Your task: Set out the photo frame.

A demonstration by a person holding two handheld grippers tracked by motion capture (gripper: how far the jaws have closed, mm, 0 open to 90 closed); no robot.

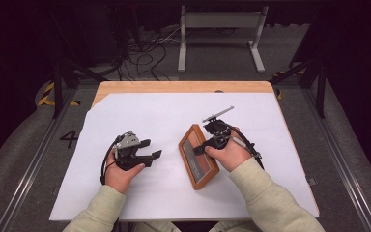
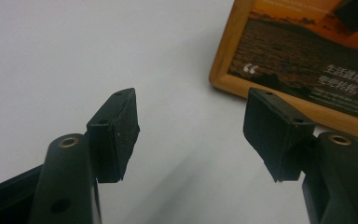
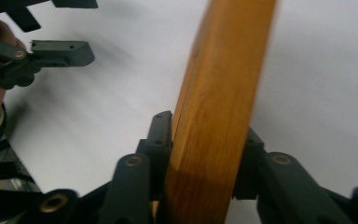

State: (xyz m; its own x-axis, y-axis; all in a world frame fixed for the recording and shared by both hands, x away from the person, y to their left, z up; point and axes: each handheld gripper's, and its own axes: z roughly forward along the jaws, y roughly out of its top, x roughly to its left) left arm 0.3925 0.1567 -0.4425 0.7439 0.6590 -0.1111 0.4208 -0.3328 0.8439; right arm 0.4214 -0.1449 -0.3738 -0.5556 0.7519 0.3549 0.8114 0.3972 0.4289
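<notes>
The picture frame (image 1: 198, 157) is clamped by the right gripper (image 1: 211, 145) at its three o'clock edge, seemingly for lifting; the left gripper (image 1: 149, 149) is held wide apart, empty, at nine o'clock.

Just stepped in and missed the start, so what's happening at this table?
A person is working at a table covered with a white sheet, holding a two-jaw gripper in each hand. The right gripper is shut on the edge of a wooden picture frame that holds a sunset photo with a caption; in the right gripper view the jaws squeeze the wood from both sides. The left gripper is open and holds nothing, its jaws pointing toward the frame from a short way off.
</notes>
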